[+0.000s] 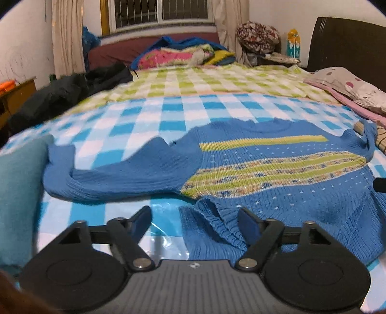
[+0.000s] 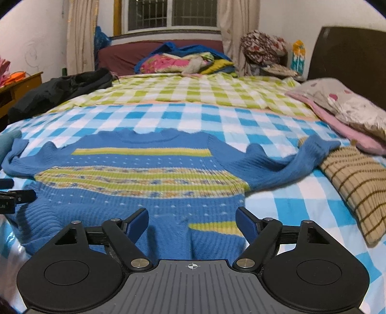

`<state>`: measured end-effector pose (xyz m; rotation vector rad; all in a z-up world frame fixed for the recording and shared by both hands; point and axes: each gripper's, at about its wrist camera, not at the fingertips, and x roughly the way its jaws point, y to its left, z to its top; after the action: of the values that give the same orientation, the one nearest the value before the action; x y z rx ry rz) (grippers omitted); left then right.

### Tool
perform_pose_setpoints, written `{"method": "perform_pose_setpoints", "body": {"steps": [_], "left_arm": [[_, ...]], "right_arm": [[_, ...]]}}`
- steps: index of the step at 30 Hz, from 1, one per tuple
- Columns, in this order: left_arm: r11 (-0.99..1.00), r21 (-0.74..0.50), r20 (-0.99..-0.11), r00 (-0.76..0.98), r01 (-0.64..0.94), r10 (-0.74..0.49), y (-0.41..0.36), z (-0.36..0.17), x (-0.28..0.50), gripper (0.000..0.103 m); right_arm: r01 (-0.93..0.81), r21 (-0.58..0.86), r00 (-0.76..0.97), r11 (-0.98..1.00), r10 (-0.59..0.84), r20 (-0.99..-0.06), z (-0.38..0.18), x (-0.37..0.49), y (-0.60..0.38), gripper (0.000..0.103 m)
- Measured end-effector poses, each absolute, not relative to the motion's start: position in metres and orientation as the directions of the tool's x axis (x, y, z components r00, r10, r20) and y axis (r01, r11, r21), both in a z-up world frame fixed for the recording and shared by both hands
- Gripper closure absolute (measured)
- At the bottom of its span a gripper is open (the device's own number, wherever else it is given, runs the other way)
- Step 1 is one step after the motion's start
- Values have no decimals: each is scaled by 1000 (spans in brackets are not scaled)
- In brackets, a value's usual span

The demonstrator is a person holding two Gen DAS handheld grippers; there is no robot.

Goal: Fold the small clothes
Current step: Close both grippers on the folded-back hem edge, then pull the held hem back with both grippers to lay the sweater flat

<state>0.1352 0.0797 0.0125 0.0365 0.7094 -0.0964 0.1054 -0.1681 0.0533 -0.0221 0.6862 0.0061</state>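
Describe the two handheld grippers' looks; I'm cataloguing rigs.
Both look identical: the left gripper and right gripper have a grey ribbed base with a small crosshair mark, two round black discs, black linkage arms with silver pins, and blue-padded fingers. No cables or sleeves show.

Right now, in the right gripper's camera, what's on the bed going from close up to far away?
Blue sweater → blue checked sheet → green checked sheet → pile of colourful bedding → window.
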Motion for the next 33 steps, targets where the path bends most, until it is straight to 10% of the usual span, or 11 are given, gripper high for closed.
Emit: {"method": "perform_pose_setpoints", "body": {"steps": [6,11,33], "left_arm": [[983,-140,-703,686,121,-185,85,2,149,76],[980,-136,-684,702,147,-200,81,10,131,84],[947,-237,-672,667,219,-322,84,32,-10,86]], "right_arm": [[-17,84,720,996,71,-690,42,109,-182,66],[-53,131,702,990,130,-700,46,102,-183,95],[-199,178,673,964,266,-690,83,-24,-204,98]]}}
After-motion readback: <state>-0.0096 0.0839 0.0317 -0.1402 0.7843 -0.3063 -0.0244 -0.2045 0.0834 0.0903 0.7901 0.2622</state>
